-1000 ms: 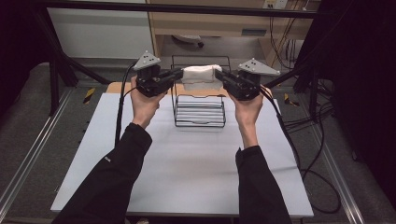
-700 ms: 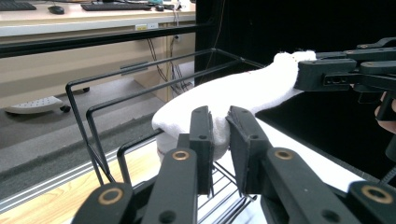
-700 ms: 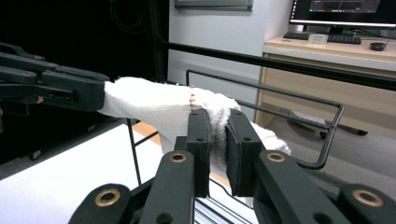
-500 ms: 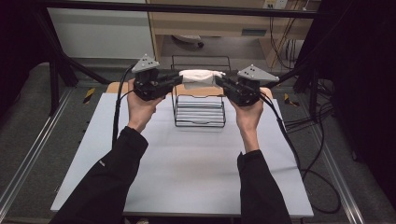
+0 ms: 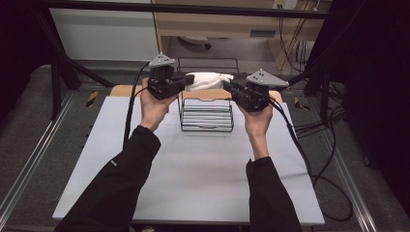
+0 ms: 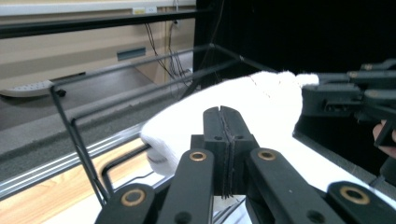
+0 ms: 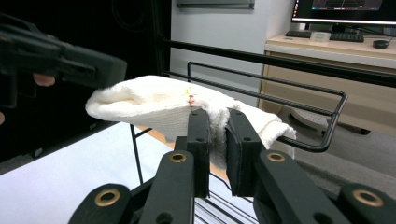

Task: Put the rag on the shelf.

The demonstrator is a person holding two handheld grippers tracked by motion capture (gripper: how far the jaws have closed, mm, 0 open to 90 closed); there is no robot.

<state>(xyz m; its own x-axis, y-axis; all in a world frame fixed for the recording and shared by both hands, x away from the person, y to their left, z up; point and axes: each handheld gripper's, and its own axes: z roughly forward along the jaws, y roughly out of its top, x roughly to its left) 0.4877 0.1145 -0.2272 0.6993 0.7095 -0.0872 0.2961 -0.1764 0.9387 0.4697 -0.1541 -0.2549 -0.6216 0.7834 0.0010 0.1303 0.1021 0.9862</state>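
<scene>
Both hands hold a white cloth [image 5: 209, 79] stretched between them, above the back rail of a black wire rack [image 5: 207, 113] that stands near the far end of the worktop [image 5: 193, 179]. The left claw [image 5: 184, 83] pinches one end of the cloth; in the left gripper view its jaws look pressed together with the fabric bunched just beyond them. The right claw [image 7: 215, 140] pinches the other end, a fold of cloth caught between its jaws.

The step looks like draping the cloth over the rack's top rail. To do it well, I'd keep the two ends level and the cloth lightly taut, bring its middle over the rail, then lower both hands evenly so it hangs on both sides rather than sliding off one.

The rail sits close under the cloth, and the rack's side wires stand just inside each claw, so the jaws could snag there. Beyond the rack the worktop ends soon, with a dark frame bar [image 5: 193, 8] overhead. Toward the person the worktop lies open, giving plenty of room to draw back.
</scene>
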